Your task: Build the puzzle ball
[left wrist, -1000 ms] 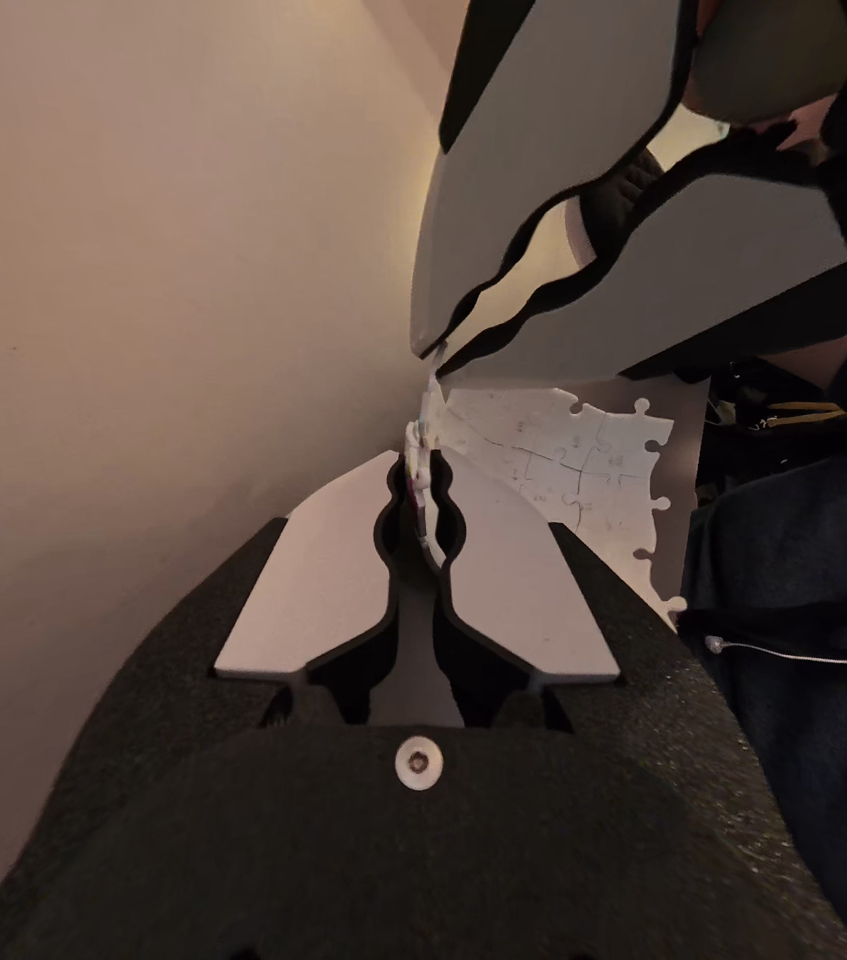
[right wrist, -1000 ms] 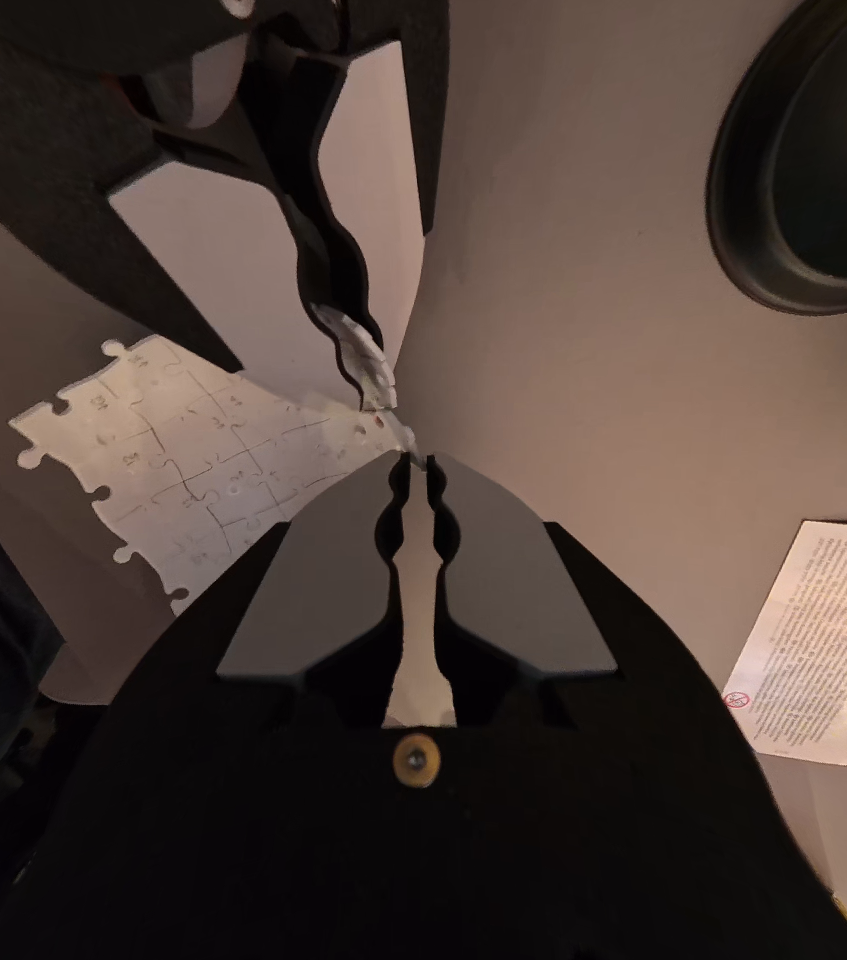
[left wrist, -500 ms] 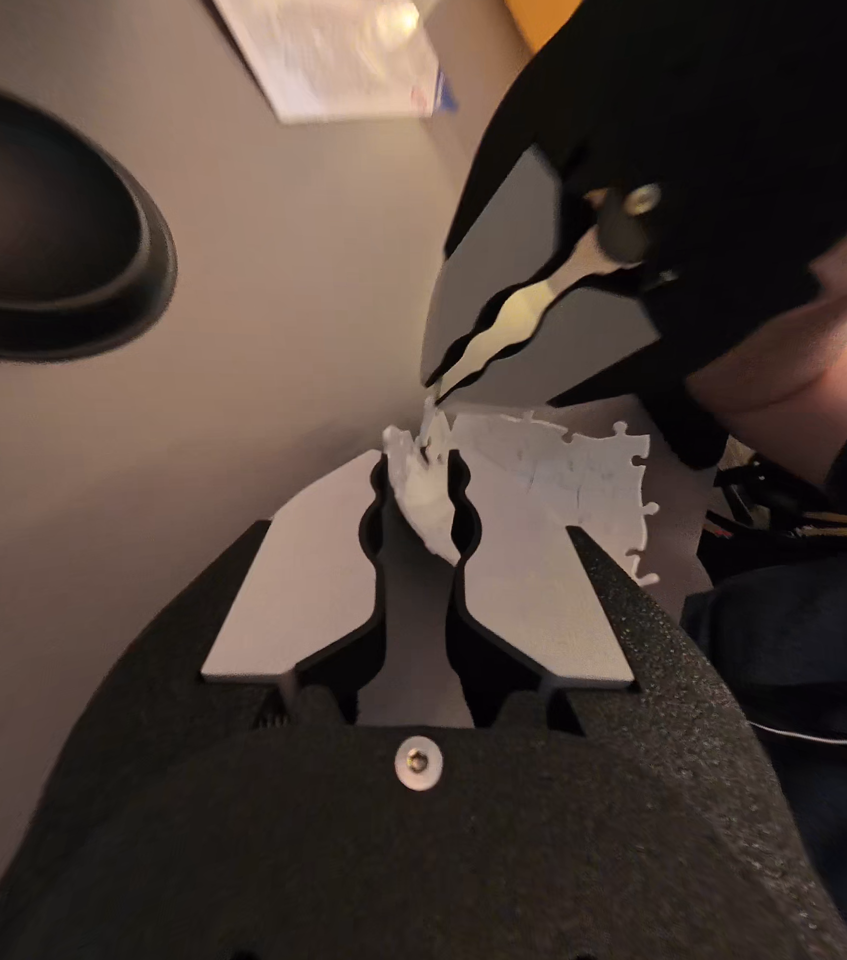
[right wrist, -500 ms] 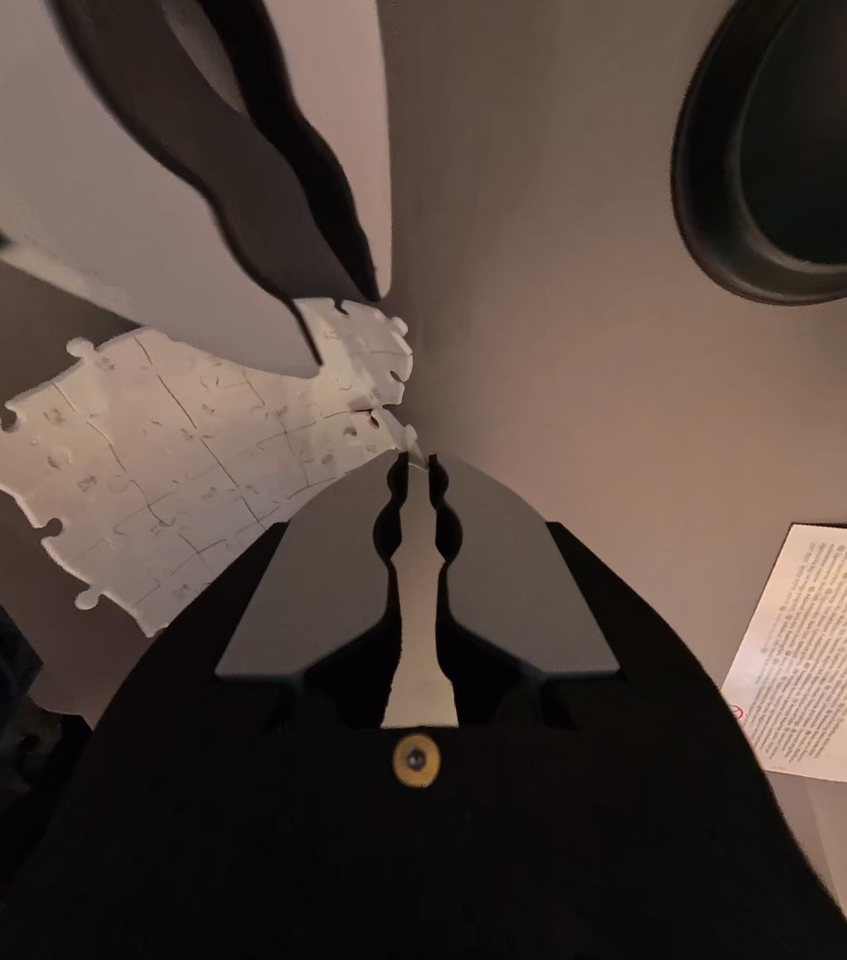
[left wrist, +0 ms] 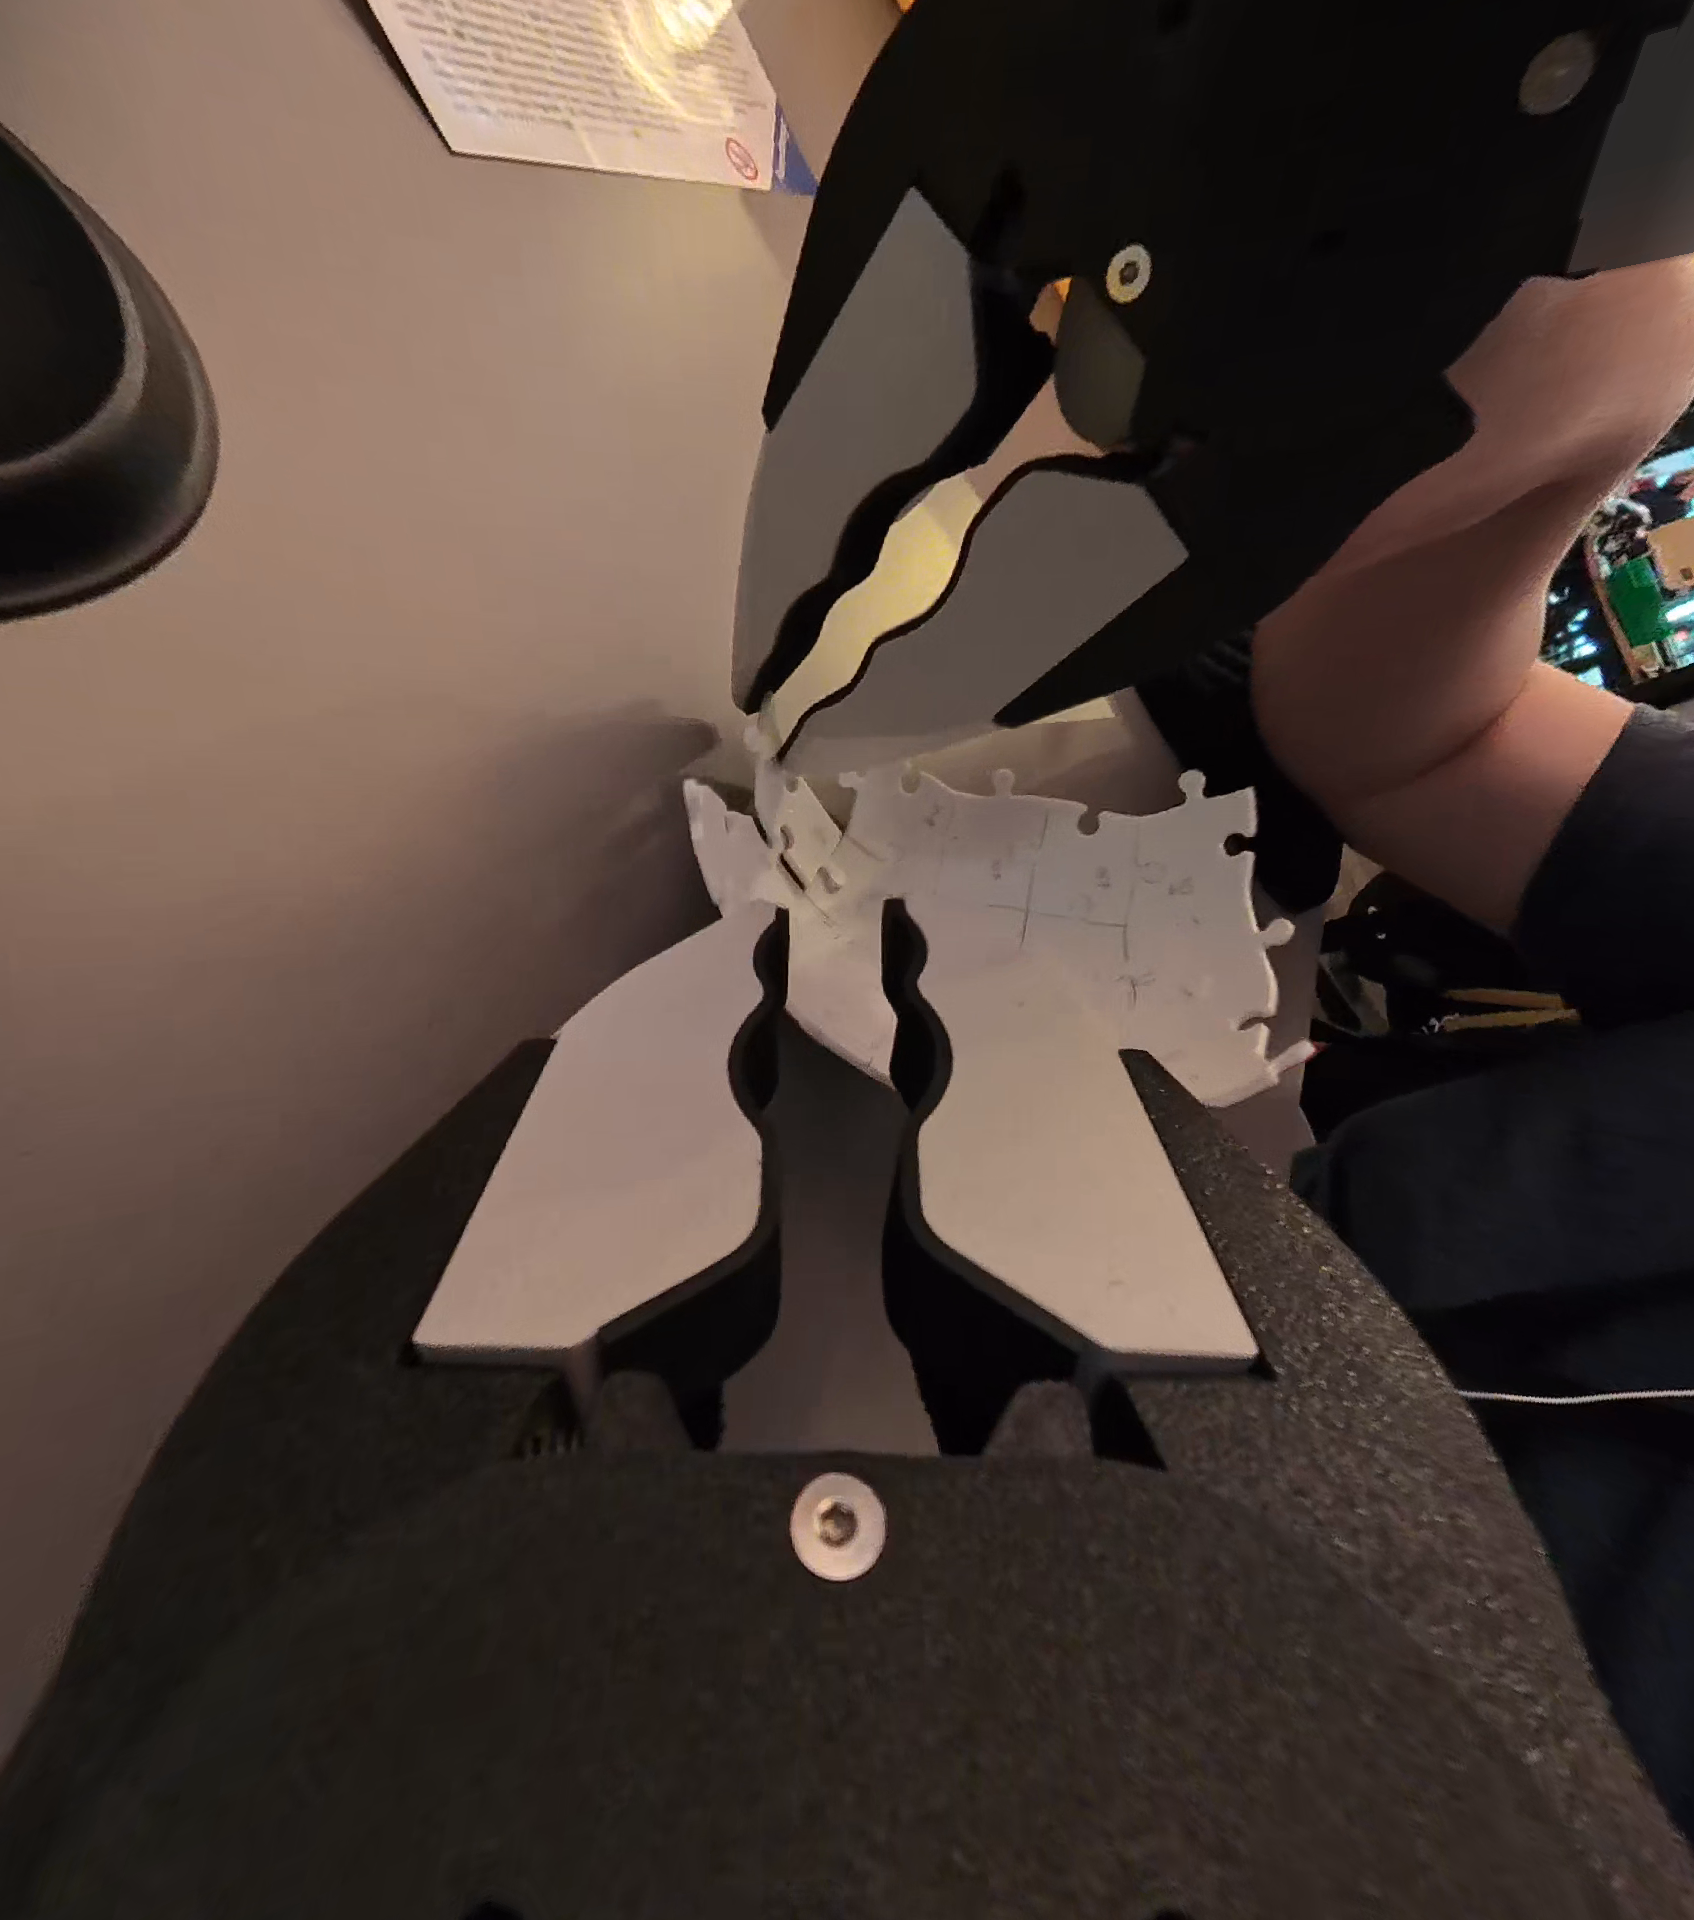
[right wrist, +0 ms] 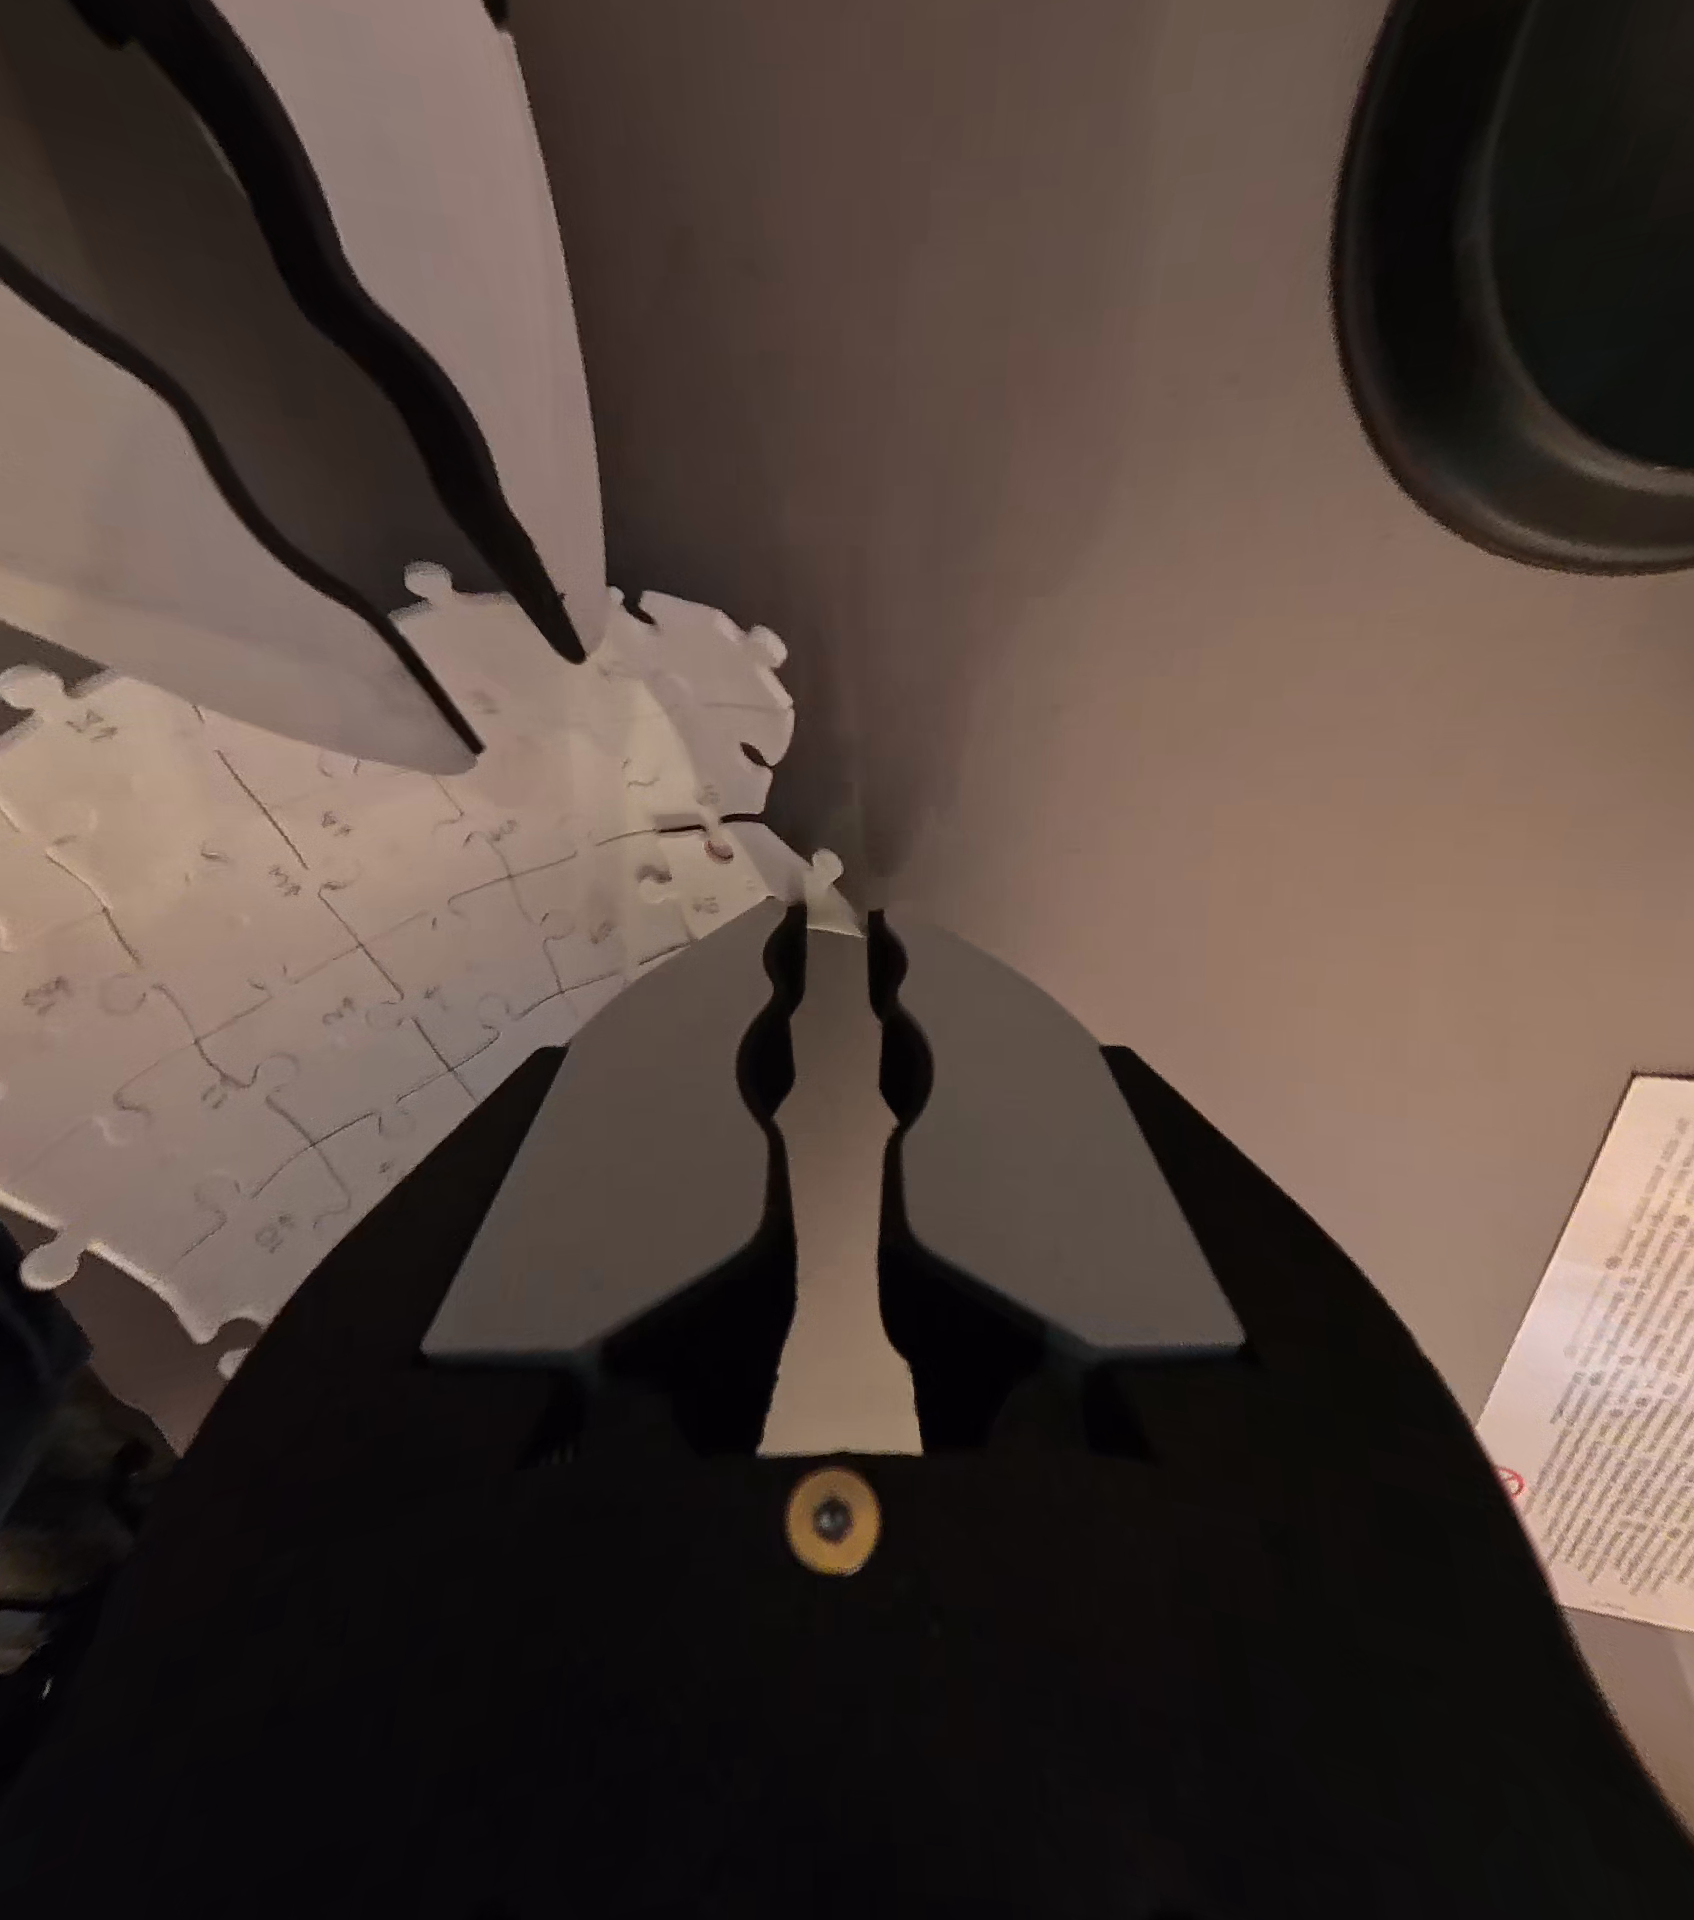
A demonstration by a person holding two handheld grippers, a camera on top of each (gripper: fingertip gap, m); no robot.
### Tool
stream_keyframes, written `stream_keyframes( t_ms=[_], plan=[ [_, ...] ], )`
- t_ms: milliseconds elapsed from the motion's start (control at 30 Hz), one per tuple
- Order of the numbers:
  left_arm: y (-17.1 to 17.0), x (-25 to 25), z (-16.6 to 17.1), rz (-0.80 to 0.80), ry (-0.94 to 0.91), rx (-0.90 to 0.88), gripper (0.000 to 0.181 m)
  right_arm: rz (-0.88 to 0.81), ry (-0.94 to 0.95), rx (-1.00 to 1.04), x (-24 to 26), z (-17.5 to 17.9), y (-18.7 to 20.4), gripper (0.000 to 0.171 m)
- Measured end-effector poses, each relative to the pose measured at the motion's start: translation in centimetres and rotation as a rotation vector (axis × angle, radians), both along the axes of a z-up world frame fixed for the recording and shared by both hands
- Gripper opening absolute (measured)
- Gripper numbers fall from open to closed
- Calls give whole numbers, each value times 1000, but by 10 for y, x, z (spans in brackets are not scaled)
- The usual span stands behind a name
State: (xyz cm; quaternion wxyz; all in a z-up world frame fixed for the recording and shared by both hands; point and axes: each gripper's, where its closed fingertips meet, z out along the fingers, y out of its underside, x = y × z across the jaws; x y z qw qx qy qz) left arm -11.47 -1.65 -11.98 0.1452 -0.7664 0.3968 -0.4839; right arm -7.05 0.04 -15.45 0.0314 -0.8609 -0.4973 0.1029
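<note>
On a grey worktop lies a curved white sheet of joined puzzle pieces, part of the puzzle ball. Both tools meet at one end of it, probably so one steadies the sheet while the other seats a piece.

The left gripper has its fingers narrowly spread around the sheet's end, whose white edge sits between the tips. Whether they squeeze it is unclear.

The right gripper pinches a small white piece at its fingertips, touching the sheet's end where a seam gapes.

A dark round bowl and a printed leaflet lie well apart from the work.
</note>
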Motion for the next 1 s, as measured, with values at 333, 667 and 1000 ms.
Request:
stream_keyframes(
  t_ms=[333, 667, 1000],
  plan=[
    [0, 11, -2, -48, 41, -22, 12, 30, -17, 21, -1, -4, 3, 14],
    [-1, 14, -8, -63, 54, -40, 5, 37, -11, 33, 1, -4, 5, 27],
    [-6, 3, -6, -51, 26, -57, 11, -2, 174, -42, 5, 18, 1, 28]
  ],
)
